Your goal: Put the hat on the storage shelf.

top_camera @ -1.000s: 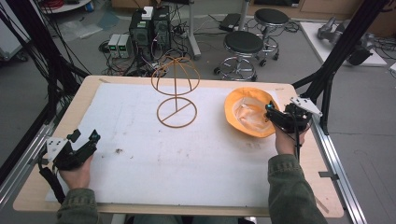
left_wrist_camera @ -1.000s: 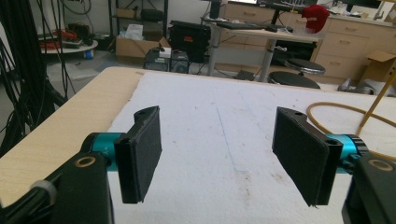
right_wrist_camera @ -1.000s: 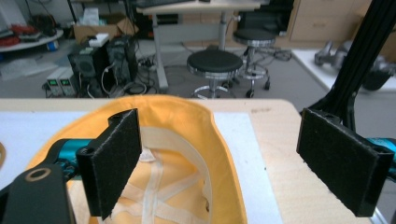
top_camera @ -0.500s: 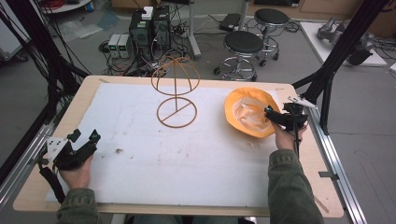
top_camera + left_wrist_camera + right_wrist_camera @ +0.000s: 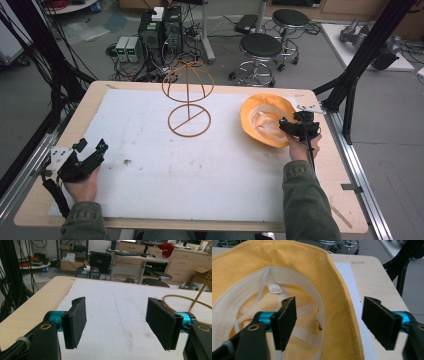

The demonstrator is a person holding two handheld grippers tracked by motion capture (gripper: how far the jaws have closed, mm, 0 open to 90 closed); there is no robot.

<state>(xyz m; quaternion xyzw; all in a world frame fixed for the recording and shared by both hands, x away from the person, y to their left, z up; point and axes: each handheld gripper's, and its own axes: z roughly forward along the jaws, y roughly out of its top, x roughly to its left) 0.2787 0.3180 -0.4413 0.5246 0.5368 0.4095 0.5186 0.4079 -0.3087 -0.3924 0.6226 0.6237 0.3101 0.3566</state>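
A yellow bucket hat (image 5: 265,120) lies upside down at the right of the white mat, its cream lining and label facing up. My right gripper (image 5: 295,126) is open at the hat's right brim (image 5: 342,315), one jaw over the lining and the other outside the rim. A bare wire hat stand (image 5: 188,95) rises at the mat's far middle; its ring base (image 5: 185,305) curves in at the right of the left gripper view. My left gripper (image 5: 90,152) rests open near the front left corner, nothing between its pads (image 5: 75,320).
The white mat (image 5: 200,165) covers most of the wooden table (image 5: 330,165). Black frame posts (image 5: 360,60) stand at the right edge and cables hang at the left. Stools and computer boxes sit on the floor beyond the far edge.
My right gripper has slid a little left and toward the hat, so its jaws now straddle the brim. The left gripper has stayed put.
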